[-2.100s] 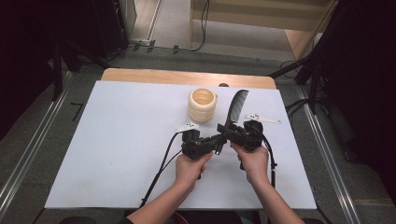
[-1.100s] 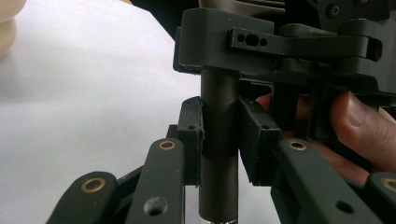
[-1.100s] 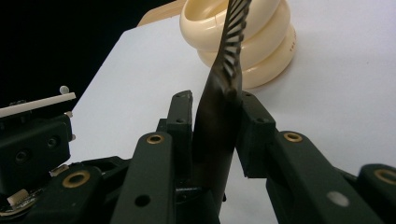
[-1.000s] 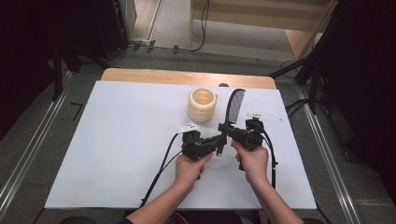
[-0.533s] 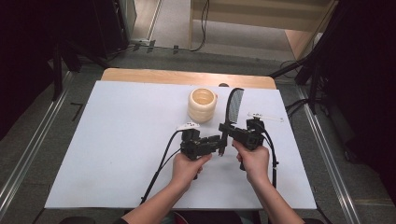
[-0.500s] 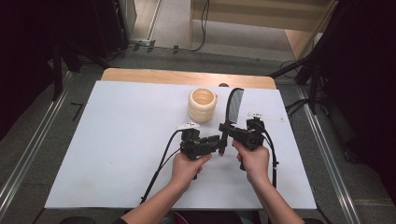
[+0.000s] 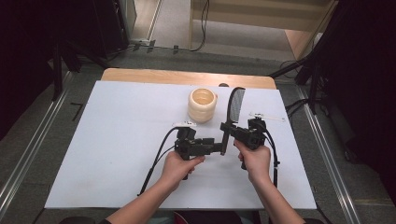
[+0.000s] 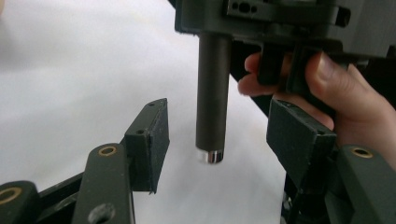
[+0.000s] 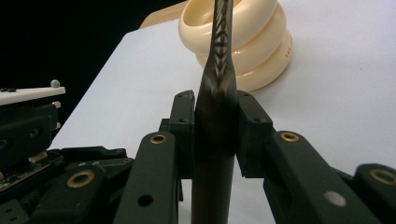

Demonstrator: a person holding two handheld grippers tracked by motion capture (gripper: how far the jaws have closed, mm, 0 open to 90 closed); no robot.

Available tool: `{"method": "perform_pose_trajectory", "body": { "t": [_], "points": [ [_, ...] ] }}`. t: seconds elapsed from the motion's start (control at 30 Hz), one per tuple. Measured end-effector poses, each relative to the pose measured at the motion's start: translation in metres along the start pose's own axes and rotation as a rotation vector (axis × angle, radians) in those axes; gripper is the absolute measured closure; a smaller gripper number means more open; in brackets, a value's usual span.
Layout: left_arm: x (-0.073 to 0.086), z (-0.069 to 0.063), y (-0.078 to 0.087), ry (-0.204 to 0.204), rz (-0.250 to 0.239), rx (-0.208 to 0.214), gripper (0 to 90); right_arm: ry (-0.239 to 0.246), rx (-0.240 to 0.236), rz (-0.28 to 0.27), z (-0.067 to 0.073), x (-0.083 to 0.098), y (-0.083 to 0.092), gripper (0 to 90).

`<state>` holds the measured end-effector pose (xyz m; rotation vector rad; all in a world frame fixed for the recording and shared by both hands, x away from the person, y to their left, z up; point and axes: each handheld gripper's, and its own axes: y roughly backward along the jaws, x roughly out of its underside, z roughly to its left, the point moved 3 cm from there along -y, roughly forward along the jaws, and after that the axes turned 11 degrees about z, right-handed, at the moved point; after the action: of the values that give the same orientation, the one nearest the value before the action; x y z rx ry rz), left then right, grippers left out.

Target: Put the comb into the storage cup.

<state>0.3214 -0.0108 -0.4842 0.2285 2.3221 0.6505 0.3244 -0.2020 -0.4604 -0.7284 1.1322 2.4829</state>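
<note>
While dark racks ring the white table (image 7: pixel 112 140), the right hand-held gripper (image 7: pixel 227 133) clamps the comb (image 7: pixel 235 103).

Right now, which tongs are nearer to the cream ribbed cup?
The right. The right tongs hold the dark brush just right of the cream ribbed cup. The left tongs, jaws just opened around the brush handle's end, sit lower, nearer the person.

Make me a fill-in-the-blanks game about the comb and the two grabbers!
1. The right hand-held gripper is shut on the ____ of the comb.
2. The left hand-held gripper is ____, its pads clear of the handle's end.
3. The stacked rings are ____ in colour.
4. In the high view, the rings stand to the ____ of the comb.

Missing words: handle; open; cream; left
</note>
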Motion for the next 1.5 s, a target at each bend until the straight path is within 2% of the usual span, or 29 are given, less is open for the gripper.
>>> {"method": "perform_pose_trajectory", "body": {
  "t": [0.13,0.33,0.47,0.63,0.77,0.97,1.2,1.5],
  "points": [
    [0.002,0.003,0.006,-0.012,0.020,-0.016,39.2,0.009,0.001,-0.006,0.000,0.000,0.000,70.0],
    [0.003,0.007,0.016,-0.036,0.054,-0.012,36.0,0.021,-0.005,-0.011,0.000,0.000,0.000,70.0],
    [0.003,0.010,0.021,-0.020,0.073,0.004,34.1,0.029,-0.008,-0.013,0.001,0.000,0.001,70.1],
    [0.005,0.014,0.024,-0.028,0.111,0.007,34.1,0.037,-0.014,-0.016,0.001,0.000,0.001,70.0],
    [0.006,0.017,0.029,-0.051,0.135,-0.031,34.0,0.038,-0.016,-0.016,0.001,0.001,0.000,70.1],
    [0.011,0.018,0.037,-0.077,0.162,-0.049,34.0,0.045,-0.021,-0.017,0.001,0.001,0.000,70.0],
    [0.020,0.016,0.048,-0.152,0.187,-0.098,34.1,0.051,-0.025,-0.021,0.002,0.002,0.000,70.0],
    [0.030,0.018,0.060,-0.185,0.221,-0.143,34.1,0.058,-0.030,-0.036,0.003,0.001,0.000,70.1]
  ]
}}
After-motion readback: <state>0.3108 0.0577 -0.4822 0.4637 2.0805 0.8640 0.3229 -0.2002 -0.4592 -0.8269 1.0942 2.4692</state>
